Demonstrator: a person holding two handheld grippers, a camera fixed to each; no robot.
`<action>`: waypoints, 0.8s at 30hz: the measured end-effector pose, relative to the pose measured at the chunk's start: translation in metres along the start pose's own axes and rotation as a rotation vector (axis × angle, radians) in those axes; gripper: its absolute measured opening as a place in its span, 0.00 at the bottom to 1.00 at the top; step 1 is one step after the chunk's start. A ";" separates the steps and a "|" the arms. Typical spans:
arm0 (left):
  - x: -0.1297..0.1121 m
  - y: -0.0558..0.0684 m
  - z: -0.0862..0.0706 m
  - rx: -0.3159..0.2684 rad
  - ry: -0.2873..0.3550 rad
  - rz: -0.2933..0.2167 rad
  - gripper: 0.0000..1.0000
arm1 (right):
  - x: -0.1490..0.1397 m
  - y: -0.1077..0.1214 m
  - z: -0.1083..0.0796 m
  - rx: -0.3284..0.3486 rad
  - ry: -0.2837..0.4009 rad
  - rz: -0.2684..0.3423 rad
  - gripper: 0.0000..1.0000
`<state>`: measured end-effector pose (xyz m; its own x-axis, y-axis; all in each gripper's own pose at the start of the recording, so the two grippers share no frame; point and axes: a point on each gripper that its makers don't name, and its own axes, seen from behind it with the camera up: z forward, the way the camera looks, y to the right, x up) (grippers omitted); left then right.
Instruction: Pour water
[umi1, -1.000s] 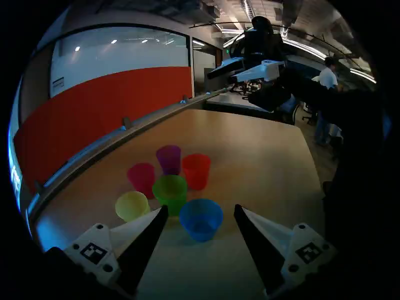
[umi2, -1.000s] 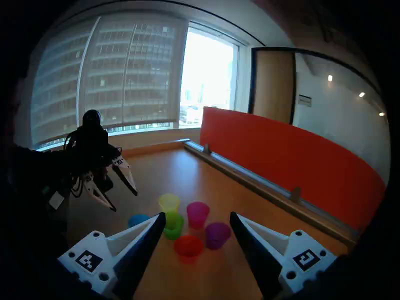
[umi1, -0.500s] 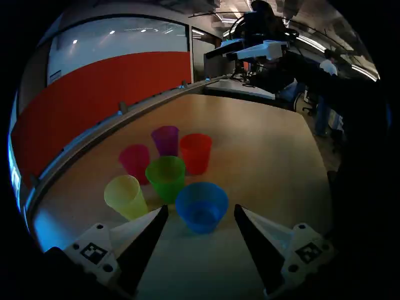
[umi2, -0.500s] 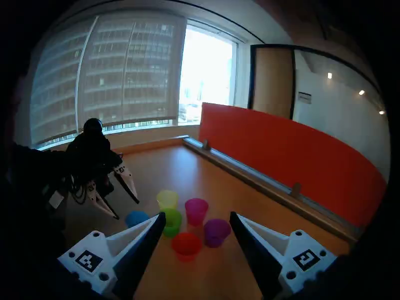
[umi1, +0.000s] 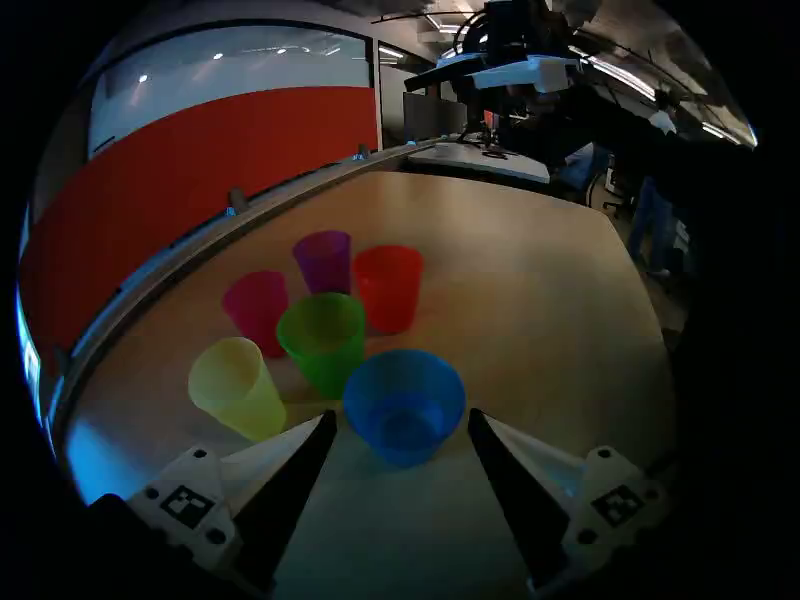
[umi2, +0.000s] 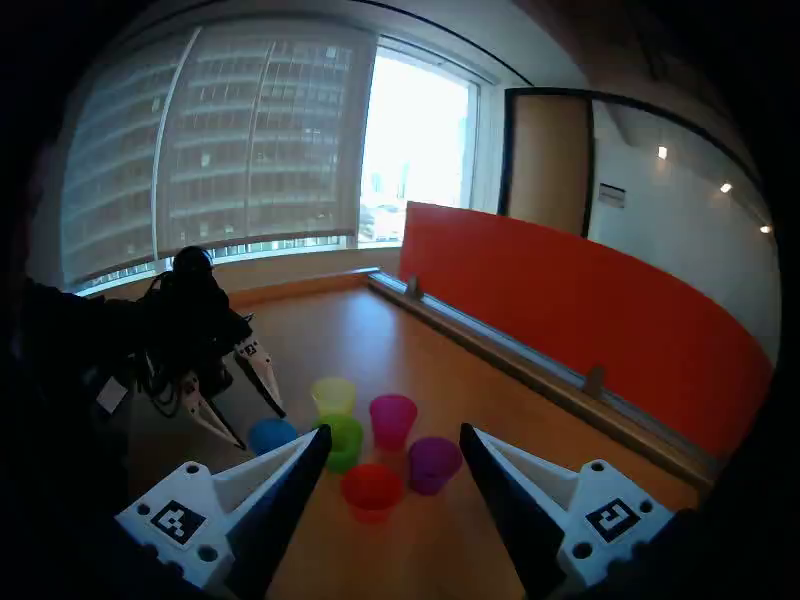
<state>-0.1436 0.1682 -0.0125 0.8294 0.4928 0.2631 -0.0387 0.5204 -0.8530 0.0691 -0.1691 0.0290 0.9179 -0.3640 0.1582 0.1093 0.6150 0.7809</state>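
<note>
Six plastic cups stand clustered on a wooden table (umi1: 540, 300). In the left gripper view the blue cup (umi1: 404, 405) is nearest, with green (umi1: 323, 340), yellow (umi1: 235, 385), pink (umi1: 257, 308), purple (umi1: 323, 262) and red (umi1: 387, 286) behind it. My left gripper (umi1: 400, 414) is open, its fingertips on either side of the blue cup's near edge, apart from it. My right gripper (umi2: 394, 430) is open above the table, with the red cup (umi2: 371, 490) and purple cup (umi2: 433, 463) seen between its fingers. The left gripper (umi2: 235, 395) appears there beside the blue cup (umi2: 270, 435).
An orange partition (umi2: 600, 320) with a metal rail runs along one side of the table. Large windows (umi2: 260, 150) lie beyond the far end. A dark sleeve (umi2: 70, 350) holds the left gripper. The right gripper (umi1: 500, 72) hangs high over the far table end.
My left gripper has come closer and lower toward the cups, so the blue cup now sits at its fingertips. The right gripper has hardly moved.
</note>
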 end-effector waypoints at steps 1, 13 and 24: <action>0.000 0.000 0.001 0.001 0.000 0.001 0.98 | -0.001 0.000 0.000 0.000 0.000 0.001 0.99; -0.001 -0.002 0.019 -0.007 -0.013 -0.002 0.98 | -0.009 0.008 -0.003 -0.008 -0.002 0.012 0.99; -0.002 -0.006 0.029 0.000 -0.023 0.005 0.99 | -0.014 0.013 -0.005 -0.017 -0.005 0.014 0.99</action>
<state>-0.1608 0.1843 0.0050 0.8162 0.5113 0.2689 -0.0431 0.5181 -0.8543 0.0598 -0.1521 0.0339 0.9174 -0.3587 0.1727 0.1025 0.6320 0.7682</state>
